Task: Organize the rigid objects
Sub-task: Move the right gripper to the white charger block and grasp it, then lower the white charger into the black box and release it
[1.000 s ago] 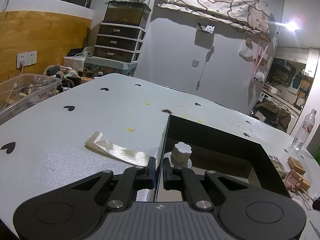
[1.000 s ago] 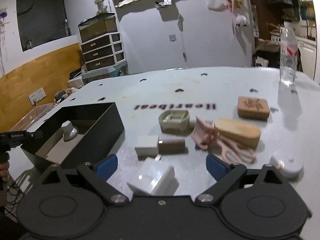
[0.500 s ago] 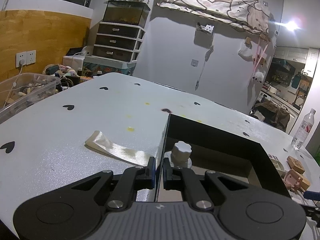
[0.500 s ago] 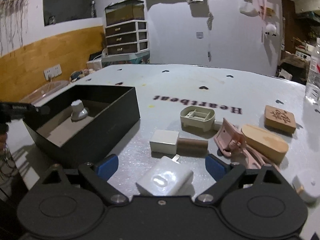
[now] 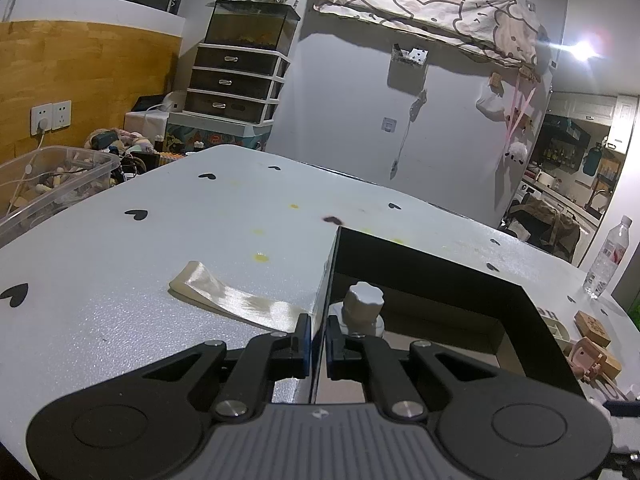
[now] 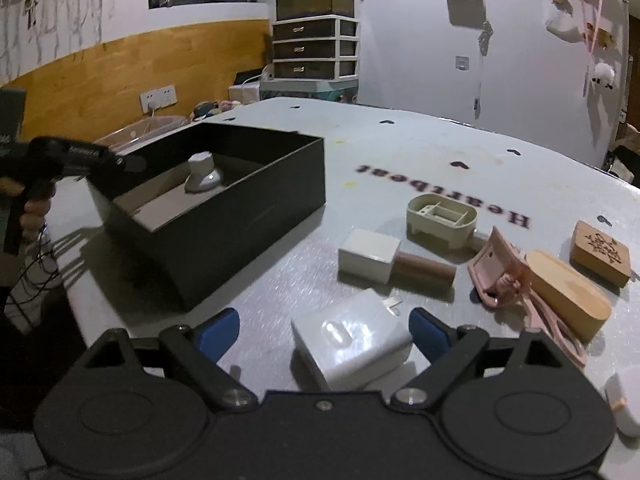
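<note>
Grip check: my left gripper (image 5: 318, 336) is clamped on the near wall of the black box (image 6: 256, 200), lower centre of its view. A white knob-topped piece (image 6: 202, 172) sits inside the box, centre left. My right gripper (image 6: 324, 334) gapes wide, pads clear of the white charger block (image 6: 352, 338) lying between them, bottom centre. Other blocks are scattered right.

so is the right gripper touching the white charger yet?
Apart. The right wrist view shows the right gripper open, bare table visible between each blue pad and the white charger.
</note>
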Demonstrator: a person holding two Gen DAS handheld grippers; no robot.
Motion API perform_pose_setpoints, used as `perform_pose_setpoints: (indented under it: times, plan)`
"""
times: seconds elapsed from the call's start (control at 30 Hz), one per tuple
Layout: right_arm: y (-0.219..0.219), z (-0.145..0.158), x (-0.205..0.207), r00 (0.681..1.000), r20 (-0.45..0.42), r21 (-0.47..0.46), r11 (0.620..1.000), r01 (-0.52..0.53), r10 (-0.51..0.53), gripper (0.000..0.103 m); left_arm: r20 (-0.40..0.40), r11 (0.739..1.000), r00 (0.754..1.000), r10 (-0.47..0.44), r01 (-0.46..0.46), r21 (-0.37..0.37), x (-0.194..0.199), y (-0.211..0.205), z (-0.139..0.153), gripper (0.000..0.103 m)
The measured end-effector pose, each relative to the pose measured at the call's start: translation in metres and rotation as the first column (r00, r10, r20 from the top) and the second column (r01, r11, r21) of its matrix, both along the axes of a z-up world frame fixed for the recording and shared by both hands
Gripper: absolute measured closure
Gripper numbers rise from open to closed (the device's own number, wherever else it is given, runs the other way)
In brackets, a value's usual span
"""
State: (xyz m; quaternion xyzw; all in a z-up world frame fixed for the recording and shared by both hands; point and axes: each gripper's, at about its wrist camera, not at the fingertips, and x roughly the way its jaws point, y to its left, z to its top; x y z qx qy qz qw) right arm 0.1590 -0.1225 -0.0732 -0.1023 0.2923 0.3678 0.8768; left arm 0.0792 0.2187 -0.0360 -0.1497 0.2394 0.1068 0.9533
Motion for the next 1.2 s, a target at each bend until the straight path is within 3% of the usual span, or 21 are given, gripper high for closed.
perform_pose_setpoints:
  times: [0.17,0.33,0.4,0.67,0.9,1.07,1.2]
  plan:
    - [-0.002,0.003,-0.014,1.0,-0.014,0.003,1.0,0.013,-0.013,0.019,0.0,1.0,1.0,0.001,-0.001,0.001,0.0,0.0,0.0,0.096]
    - [-0.005,0.006,-0.013,0.996,-0.041,0.012,0.997,0.075,-0.075,0.046,-0.001,1.0,1.0,0.0,0.0,0.001,0.0,0.0,0.0,0.096]
    - [-0.006,0.005,-0.006,0.992,-0.072,0.016,0.995,0.103,-0.101,0.051,0.0,1.0,1.0,0.0,0.0,0.0,0.0,0.0,0.0,0.096]
    - [0.003,0.004,0.0,0.987,-0.093,-0.008,0.992,0.128,-0.128,0.052,-0.002,1.0,1.0,0.0,0.0,0.004,0.0,0.0,0.0,0.096]
    - [0.016,0.038,0.005,0.985,-0.102,0.108,0.983,0.15,-0.139,0.053,0.001,1.0,1.0,-0.001,0.001,-0.002,0.0,0.0,0.0,0.096]
    - [0.052,0.075,0.014,0.993,-0.092,0.184,0.979,0.091,-0.075,0.053,0.002,1.0,1.0,-0.005,0.005,-0.007,0.0,0.001,-0.001,0.096]
    - [0.099,0.083,0.033,0.985,-0.171,0.183,0.982,0.054,-0.022,0.053,0.002,1.0,1.0,-0.006,0.006,-0.007,0.0,0.002,-0.001,0.096]
